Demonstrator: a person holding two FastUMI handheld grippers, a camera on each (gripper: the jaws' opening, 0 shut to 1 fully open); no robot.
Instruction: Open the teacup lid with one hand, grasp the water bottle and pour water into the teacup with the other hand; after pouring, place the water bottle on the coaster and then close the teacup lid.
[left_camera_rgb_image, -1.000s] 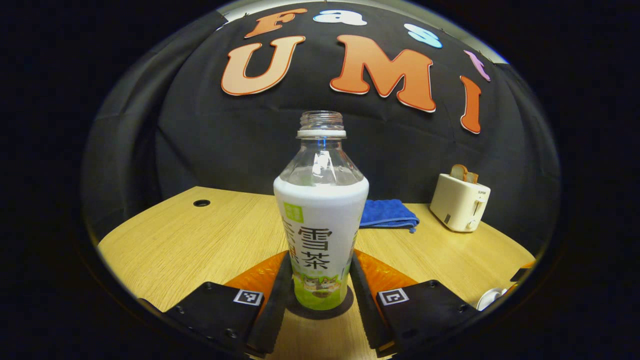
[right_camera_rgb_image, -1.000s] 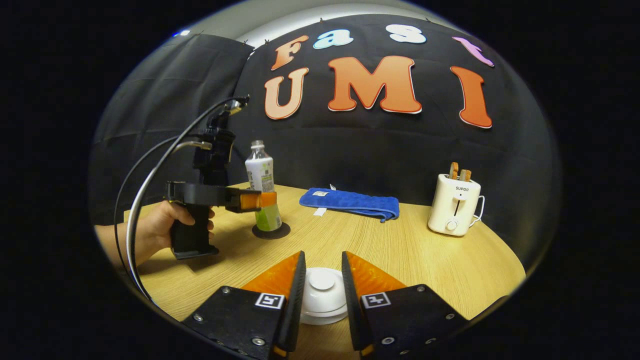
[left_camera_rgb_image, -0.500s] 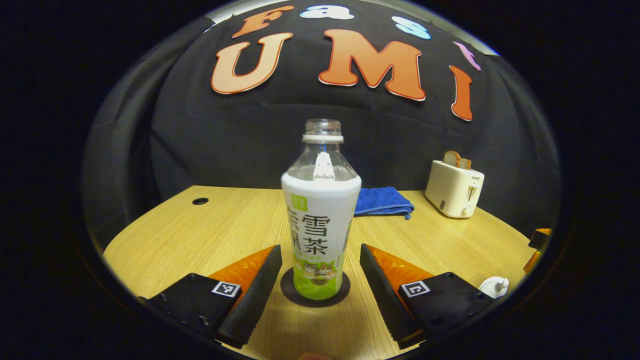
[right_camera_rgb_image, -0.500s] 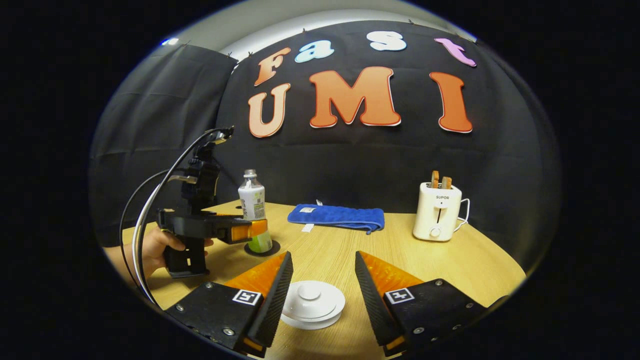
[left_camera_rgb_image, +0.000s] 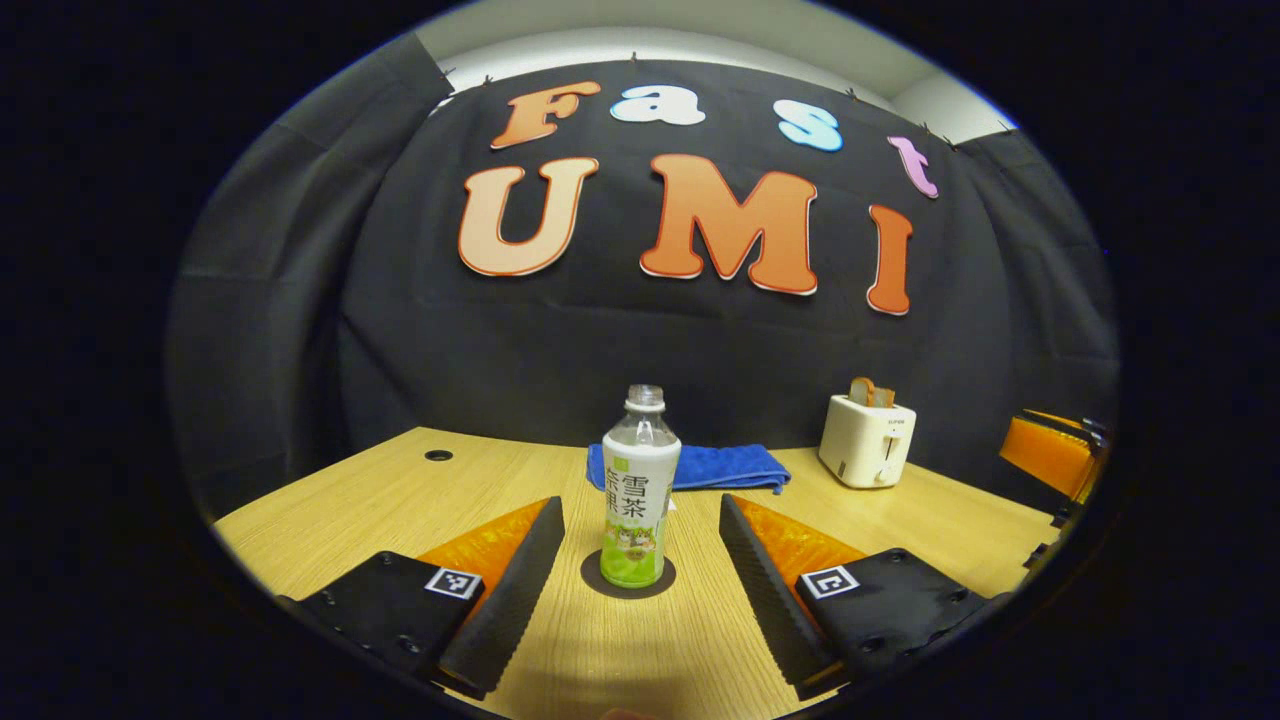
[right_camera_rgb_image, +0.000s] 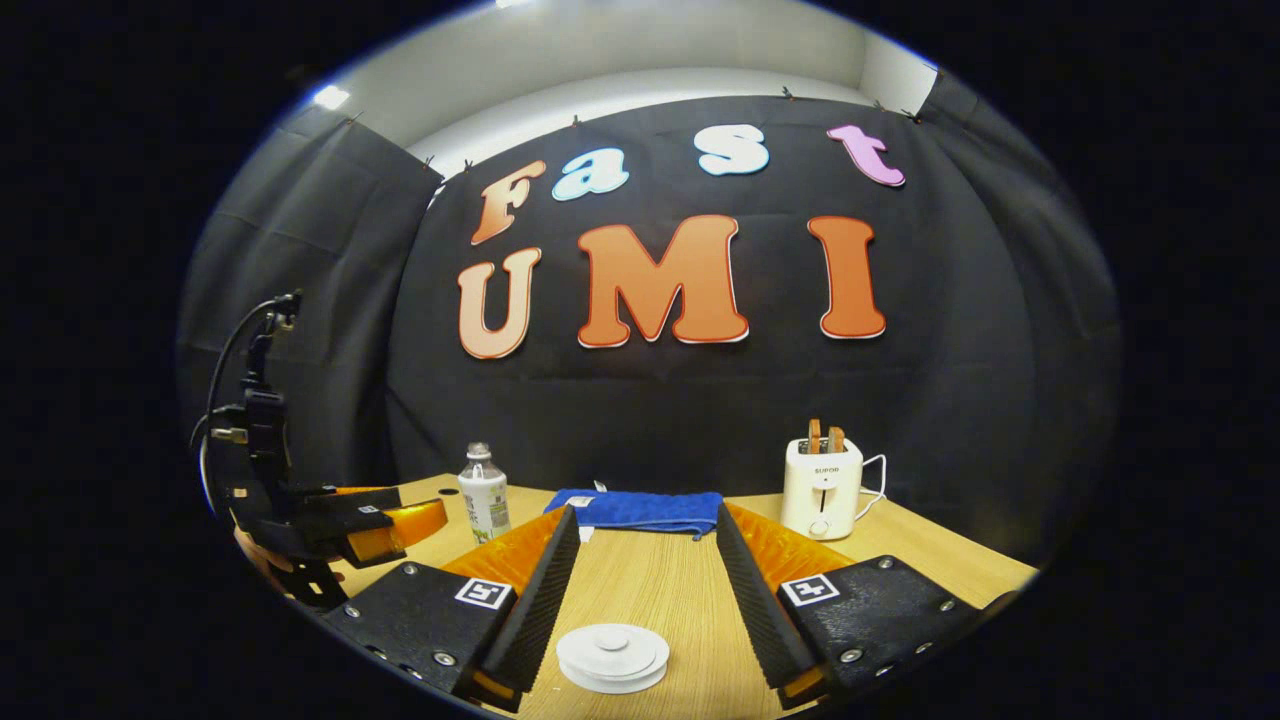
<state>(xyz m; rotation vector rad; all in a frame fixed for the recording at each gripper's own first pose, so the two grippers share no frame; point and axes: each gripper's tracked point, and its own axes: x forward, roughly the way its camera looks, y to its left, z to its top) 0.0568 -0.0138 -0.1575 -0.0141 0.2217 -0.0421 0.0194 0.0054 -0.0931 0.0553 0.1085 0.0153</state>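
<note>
Standing uncapped on its dark coaster (left_camera_rgb_image: 628, 578), the water bottle (left_camera_rgb_image: 640, 490) could have been toppled by a careless swing of either tool, since nothing steadied it and its open neck would have spilled. The teacup lid (right_camera_rgb_image: 612, 654) lay on the near part of the table (left_camera_rgb_image: 380, 490); whether it sat on the cup or flat on the wood could not be told, and a wrong guess there would leave the task unfinished. The left tool (left_camera_rgb_image: 640, 570) was spread wide, released, holding nothing, with the bottle between but well beyond its fingers. The right tool (right_camera_rgb_image: 640, 595) was likewise spread and empty, the lid lying between its fingers, untouched.
</note>
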